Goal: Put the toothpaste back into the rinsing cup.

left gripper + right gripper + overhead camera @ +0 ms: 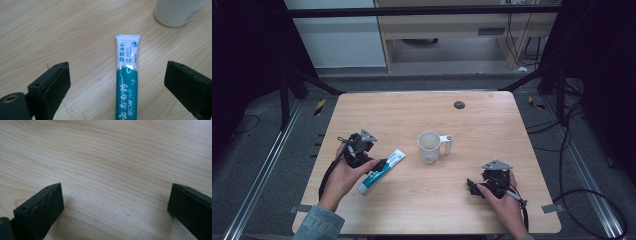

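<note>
A white and teal toothpaste tube (382, 170) lies flat on the wooden table (482, 125), left of centre. My left gripper (379, 167) is open and straddles the tube's middle, one jaw on each side. In the left gripper view the tube (127, 80) runs up between the wide-apart jaws without touching either, crimped end away from me. A white mug (430, 146) with its handle to the right stands upright at the table's centre; its base (177, 11) shows at the top right of the left gripper view. My right gripper (473, 187) rests open near the front right, with bare wood (112, 182) between its jaws.
A small dark round spot (459, 104) sits near the table's far edge. Dark frame legs and cables (562, 125) surround the table on the floor. A cabinet (452, 30) stands beyond the far edge.
</note>
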The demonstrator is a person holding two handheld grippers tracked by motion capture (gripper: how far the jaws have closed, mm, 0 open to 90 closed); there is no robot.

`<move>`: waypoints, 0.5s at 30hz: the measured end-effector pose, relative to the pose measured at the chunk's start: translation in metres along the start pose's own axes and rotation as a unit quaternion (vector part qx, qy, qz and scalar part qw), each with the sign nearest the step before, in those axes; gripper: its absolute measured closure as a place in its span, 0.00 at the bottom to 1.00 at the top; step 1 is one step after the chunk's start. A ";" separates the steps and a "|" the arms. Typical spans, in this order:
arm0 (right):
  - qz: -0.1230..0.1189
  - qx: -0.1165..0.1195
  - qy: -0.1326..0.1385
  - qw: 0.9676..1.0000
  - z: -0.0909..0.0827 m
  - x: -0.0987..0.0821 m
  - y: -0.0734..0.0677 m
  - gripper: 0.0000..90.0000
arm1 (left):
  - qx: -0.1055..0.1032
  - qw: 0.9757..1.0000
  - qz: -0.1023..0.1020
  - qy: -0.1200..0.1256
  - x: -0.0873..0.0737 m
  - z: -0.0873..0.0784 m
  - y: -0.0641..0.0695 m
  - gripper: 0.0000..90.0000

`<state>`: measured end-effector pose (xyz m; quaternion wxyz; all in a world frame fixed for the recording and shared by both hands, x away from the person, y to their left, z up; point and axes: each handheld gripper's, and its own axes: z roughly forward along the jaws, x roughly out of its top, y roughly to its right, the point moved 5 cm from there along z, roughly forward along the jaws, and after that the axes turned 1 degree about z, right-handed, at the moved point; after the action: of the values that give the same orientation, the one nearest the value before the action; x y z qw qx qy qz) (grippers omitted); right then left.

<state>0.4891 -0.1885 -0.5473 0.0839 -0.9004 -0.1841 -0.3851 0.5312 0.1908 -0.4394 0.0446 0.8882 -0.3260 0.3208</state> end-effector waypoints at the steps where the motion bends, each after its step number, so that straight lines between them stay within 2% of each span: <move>1: 0.001 0.000 0.000 1.000 0.000 0.000 0.000 0.00 | -0.002 1.000 0.001 -0.002 0.002 0.001 0.001 0.07; 3: 0.001 0.000 0.000 1.000 0.000 0.000 0.000 0.01 | -0.001 1.000 0.012 -0.014 0.008 0.004 0.004 0.07; 6: 0.000 0.000 0.000 1.000 0.000 0.000 0.000 0.00 | -0.001 1.000 0.019 -0.019 0.011 0.005 0.005 0.07; 7: 0.000 0.000 0.000 1.000 0.000 0.000 0.000 0.00 | -0.003 0.999 0.030 -0.025 0.014 0.007 0.008 0.07; 8: 0.000 0.000 0.000 1.000 0.000 0.000 0.000 0.00 | -0.003 0.999 0.030 -0.025 0.014 0.007 0.008 0.07; 12: 0.000 0.001 0.000 1.000 0.000 0.000 0.000 0.00 | -0.006 0.998 0.051 -0.045 0.018 0.014 0.012 0.07; 14: 0.000 0.001 0.000 1.000 0.000 0.000 0.000 0.00 | -0.009 0.998 0.052 -0.044 0.022 0.014 0.015 0.08; 15: 0.000 0.001 0.000 1.000 0.000 0.000 0.000 0.00 | -0.014 0.997 0.062 -0.044 0.026 0.012 0.021 0.08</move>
<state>0.4891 -0.1886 -0.5473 0.0848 -0.9003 -0.1850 -0.3849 0.5399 0.1570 -0.4361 0.0226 0.8789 -0.3862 0.2790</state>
